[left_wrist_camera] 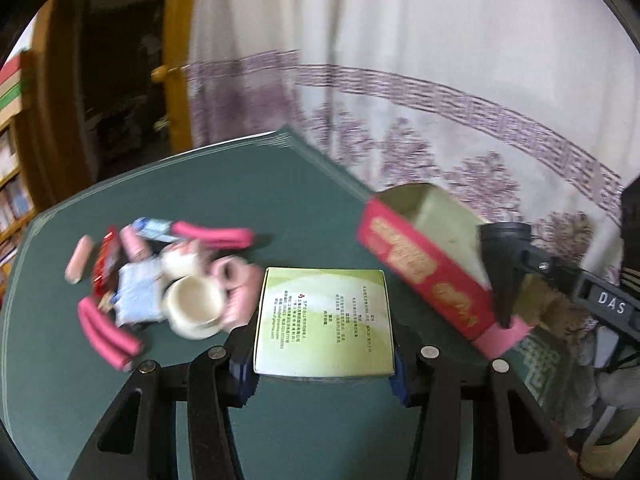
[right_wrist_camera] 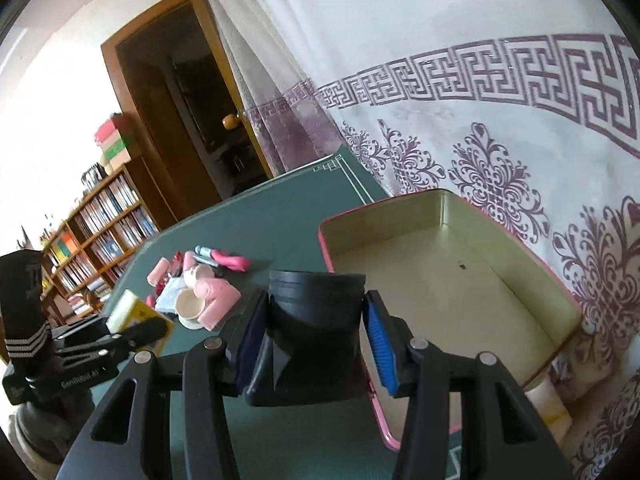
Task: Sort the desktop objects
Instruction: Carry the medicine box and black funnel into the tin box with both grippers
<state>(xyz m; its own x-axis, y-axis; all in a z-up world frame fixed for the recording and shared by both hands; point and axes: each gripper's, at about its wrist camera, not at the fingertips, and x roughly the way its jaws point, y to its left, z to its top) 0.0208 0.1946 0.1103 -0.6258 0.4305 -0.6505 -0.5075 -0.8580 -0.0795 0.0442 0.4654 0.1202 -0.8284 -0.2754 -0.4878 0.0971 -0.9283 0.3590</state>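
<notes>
- Fingers of the left gripper (left_wrist_camera: 324, 364) clamp a green carton (left_wrist_camera: 323, 322) above the green surface (left_wrist_camera: 224, 196); those of the right gripper (right_wrist_camera: 316, 340) are closed on a black cylindrical object (right_wrist_camera: 316, 308).
- Open and empty, a red tin (right_wrist_camera: 452, 276) sits at two o'clock from the carton.
- Pink rollers, cups and packets (left_wrist_camera: 160, 276) lie heaped at ten o'clock.
- Both loads appear bound for the tin; next comes lowering each inside, then releasing.
</notes>
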